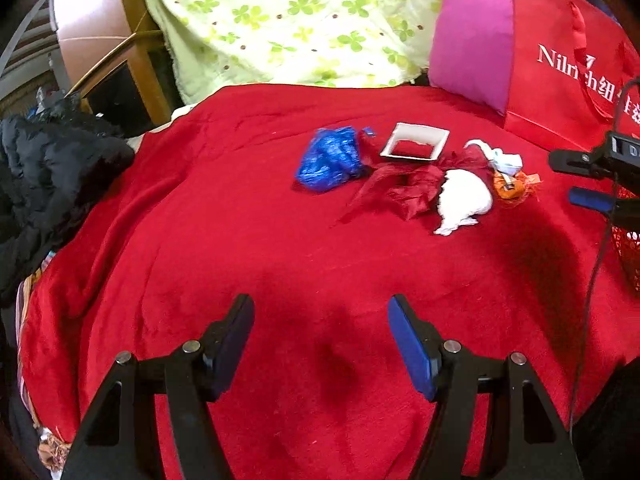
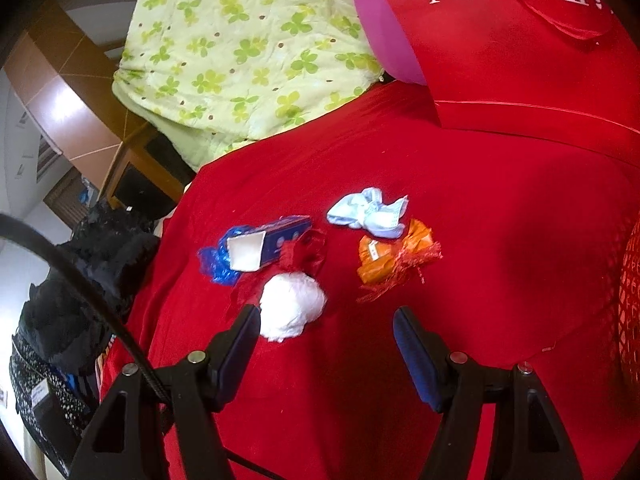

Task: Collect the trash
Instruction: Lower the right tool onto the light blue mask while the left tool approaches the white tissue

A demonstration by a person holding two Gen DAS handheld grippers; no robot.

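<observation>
Red blanket [image 2: 500, 216] covers the bed under both pairs of tongs, and we hold nothing yet. Our right tongs [image 2: 326, 330] stand apart and empty, with the white wad [image 2: 292, 304] just ahead of their left pad, near but not gripped. Our left tongs [image 1: 320, 332] are also apart and empty over bare blanket, the trash well ahead of them. We judge this the approach, before any pickup; next we would centre the right tongs over the white wad and close. Beyond the wad lie red crinkled wrap [image 2: 304, 252], an open box [image 2: 264, 248], a blue wrapper [image 1: 330, 158], an orange packet [image 2: 394, 256] and a pale crumpled mask [image 2: 368, 212]. Farther off stand a red bag [image 2: 520, 40], a pink cushion [image 1: 472, 44] and a green flowered quilt [image 1: 288, 20].
</observation>
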